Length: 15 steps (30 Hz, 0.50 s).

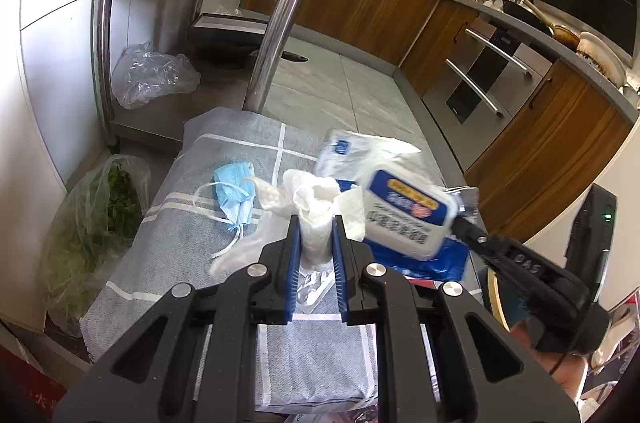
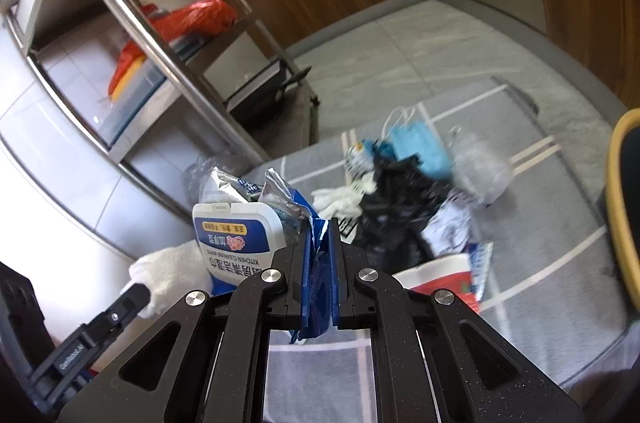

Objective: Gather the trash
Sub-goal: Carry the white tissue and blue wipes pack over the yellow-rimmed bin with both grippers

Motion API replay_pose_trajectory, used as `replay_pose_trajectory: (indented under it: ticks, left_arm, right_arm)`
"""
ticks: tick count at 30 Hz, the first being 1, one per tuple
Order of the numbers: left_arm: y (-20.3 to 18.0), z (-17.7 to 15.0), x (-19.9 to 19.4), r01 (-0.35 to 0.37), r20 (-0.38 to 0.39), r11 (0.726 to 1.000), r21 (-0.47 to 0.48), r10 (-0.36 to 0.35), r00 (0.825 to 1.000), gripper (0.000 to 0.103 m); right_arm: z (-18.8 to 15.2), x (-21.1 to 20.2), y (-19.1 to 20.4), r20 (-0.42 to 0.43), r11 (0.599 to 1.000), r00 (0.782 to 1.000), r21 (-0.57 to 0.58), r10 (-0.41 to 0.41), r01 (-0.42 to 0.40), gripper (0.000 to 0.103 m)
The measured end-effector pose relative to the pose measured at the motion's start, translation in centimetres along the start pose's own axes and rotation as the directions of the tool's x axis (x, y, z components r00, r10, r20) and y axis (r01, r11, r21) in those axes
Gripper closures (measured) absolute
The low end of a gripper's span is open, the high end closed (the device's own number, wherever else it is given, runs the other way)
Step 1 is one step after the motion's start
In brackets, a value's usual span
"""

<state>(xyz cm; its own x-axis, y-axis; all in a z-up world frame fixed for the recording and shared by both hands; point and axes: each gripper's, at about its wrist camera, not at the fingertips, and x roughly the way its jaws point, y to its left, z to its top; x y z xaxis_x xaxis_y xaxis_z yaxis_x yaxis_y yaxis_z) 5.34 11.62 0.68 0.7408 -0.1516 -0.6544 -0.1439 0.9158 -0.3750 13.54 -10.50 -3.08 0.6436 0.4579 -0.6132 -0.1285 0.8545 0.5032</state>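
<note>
Trash is partly in hand: our left gripper (image 1: 316,223) pinches a crumpled paper towel (image 1: 316,199), our right gripper (image 2: 319,243) pinches the wipes packet (image 2: 236,239), while a blue mask (image 2: 420,147), black bag (image 2: 400,207) and wrappers lie on the grey cloth (image 2: 560,223).

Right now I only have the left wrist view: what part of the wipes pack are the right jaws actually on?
Observer: The right gripper is shut on the crumpled blue wrapper edge of the wipes pack, not its white lid.
Operator: Anything behind the pack that I can't see?
Observer: A black plastic bag lies on the grey cloth beyond it.
Operator: More trash there?
Observer: A clear plastic bottle lies beside the blue mask.
</note>
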Motion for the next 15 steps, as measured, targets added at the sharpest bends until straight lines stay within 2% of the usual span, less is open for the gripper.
replay_pose_trajectory:
  ticks: [5, 15]
  left_arm:
    - [-0.3, -0.1, 0.1, 0.027, 0.002, 1.000, 0.001, -0.027, 1.000, 0.089]
    - [-2.8, -0.7, 0.5, 0.092, 0.000, 0.994, 0.056, -0.092, 0.996, 0.089]
  right_arm:
    - [1.1, -2.6, -1.5, 0.047, 1.000, 0.999, 0.010, -0.027, 0.027, 0.094]
    - [1.5, -10.4, -7.6, 0.118, 0.995, 0.990, 0.073, -0.076, 0.068, 0.094]
